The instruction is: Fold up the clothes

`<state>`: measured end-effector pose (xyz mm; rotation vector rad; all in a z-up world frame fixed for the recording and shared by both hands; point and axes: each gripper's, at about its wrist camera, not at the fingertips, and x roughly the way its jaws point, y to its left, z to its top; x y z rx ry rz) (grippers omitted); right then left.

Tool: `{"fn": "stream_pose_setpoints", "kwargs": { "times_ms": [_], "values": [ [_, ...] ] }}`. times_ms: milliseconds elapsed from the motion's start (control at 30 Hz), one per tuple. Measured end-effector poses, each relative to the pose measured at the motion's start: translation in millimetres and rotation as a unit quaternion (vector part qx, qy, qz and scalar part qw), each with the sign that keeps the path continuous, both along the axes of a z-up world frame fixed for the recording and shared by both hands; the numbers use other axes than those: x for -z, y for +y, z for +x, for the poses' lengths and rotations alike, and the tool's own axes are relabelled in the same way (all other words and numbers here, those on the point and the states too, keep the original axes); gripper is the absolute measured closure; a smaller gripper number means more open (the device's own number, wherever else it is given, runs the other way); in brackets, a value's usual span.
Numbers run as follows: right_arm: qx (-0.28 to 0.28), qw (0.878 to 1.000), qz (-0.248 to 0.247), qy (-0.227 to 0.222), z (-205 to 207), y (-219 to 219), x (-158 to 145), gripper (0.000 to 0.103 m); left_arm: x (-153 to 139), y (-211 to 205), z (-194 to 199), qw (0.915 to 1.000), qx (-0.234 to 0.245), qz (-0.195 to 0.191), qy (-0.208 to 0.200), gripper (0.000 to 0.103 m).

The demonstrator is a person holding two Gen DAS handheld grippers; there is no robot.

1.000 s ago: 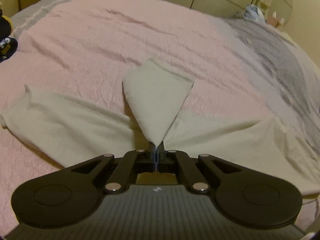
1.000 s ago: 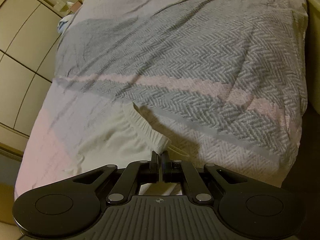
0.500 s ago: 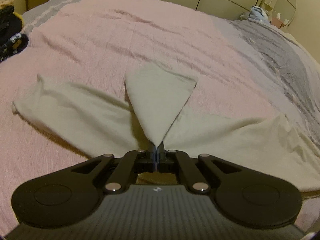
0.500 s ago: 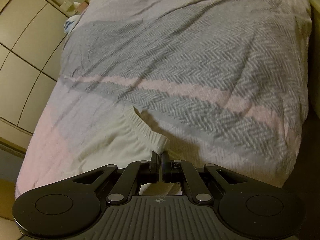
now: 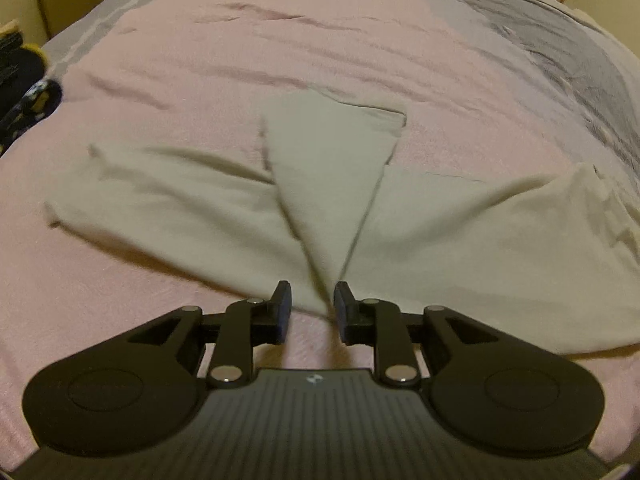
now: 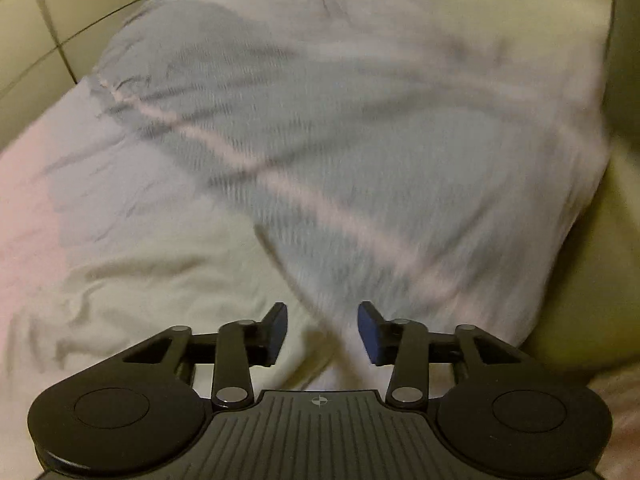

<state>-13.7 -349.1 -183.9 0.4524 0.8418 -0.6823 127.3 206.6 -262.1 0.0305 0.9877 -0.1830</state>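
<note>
Both grippers, left gripper (image 5: 309,299) and right gripper (image 6: 322,322), have just been opening, apparently releasing the cream garment (image 5: 332,184) so its fold settles on the bed (image 5: 280,40); neither holds anything

A pink-and-grey bedspread (image 5: 224,60) fills the frame — dark items (image 5: 24,96) at left edge, cream cupboard panels (image 6: 36,28) upper left.

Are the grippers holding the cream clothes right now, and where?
Nothing is held. The left gripper has just opened over the cream garment's folded point, and the right gripper has just opened above its edge.
</note>
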Motion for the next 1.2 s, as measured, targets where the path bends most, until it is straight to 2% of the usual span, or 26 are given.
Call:
{"fn": "stream_pose_setpoints", "kwargs": {
  "times_ms": [67, 133, 367, 533, 633, 700, 767, 833, 900, 933, 967, 1033, 1133, 1200],
  "values": [
    [-0.053, 0.996, 0.050, -0.047, 19, 16, -12, 0.059, -6, 11, 2, 0.9999, -0.014, -0.002, 0.006, 0.084],
    [-0.102, 0.986, 0.114, -0.069, 47, 34, -11, 0.059, -12, 24, 11, 0.9994, -0.033, 0.000, 0.009, 0.084],
    [-0.248, 0.943, 0.202, -0.089, 174, 166, 16, 0.059, -11, 96, 63, 0.9953, -0.095, -0.016, -0.011, 0.084],
    [-0.236, 0.916, 0.313, -0.082, 242, 240, 54, 0.059, 4, 152, 98, 0.9933, -0.110, -0.029, 0.023, 0.085],
    [-0.206, 0.905, 0.365, -0.069, 263, 269, 77, 0.059, -1, 192, 97, 0.9858, -0.137, -0.082, 0.053, 0.082],
    [-0.182, 0.902, 0.388, -0.058, 272, 287, 91, 0.059, 3, 222, 92, 0.9690, -0.186, -0.146, 0.073, 0.071],
    [-0.157, 0.903, 0.398, -0.048, 277, 300, 102, 0.059, 9, 251, 92, 0.9454, -0.237, -0.206, 0.086, 0.060],
    [-0.136, 0.905, 0.400, -0.050, 284, 306, 107, 0.059, 24, 272, 96, 0.9142, -0.289, -0.267, 0.096, 0.059],
    [-0.123, 0.906, 0.401, -0.054, 289, 309, 109, 0.059, 38, 283, 100, 0.8822, -0.320, -0.332, 0.096, 0.059],
    [-0.121, 0.908, 0.399, -0.053, 295, 311, 110, 0.059, 46, 286, 102, 0.8681, -0.330, -0.359, 0.093, 0.061],
    [-0.121, 0.909, 0.396, -0.052, 298, 312, 110, 0.058, 54, 288, 105, 0.8567, -0.339, -0.377, 0.094, 0.074],
    [-0.121, 0.910, 0.394, -0.052, 301, 314, 110, 0.058, 59, 290, 108, 0.8495, -0.339, -0.394, 0.091, 0.103],
    [-0.126, 0.904, 0.404, -0.065, 304, 319, 109, 0.058, 29, 283, 107, 0.9020, -0.252, -0.351, 0.011, 0.103],
    [-0.131, 0.899, 0.410, -0.075, 307, 324, 111, 0.058, 22, 276, 110, 0.9353, -0.204, -0.289, 0.010, 0.103]
  ]
}}
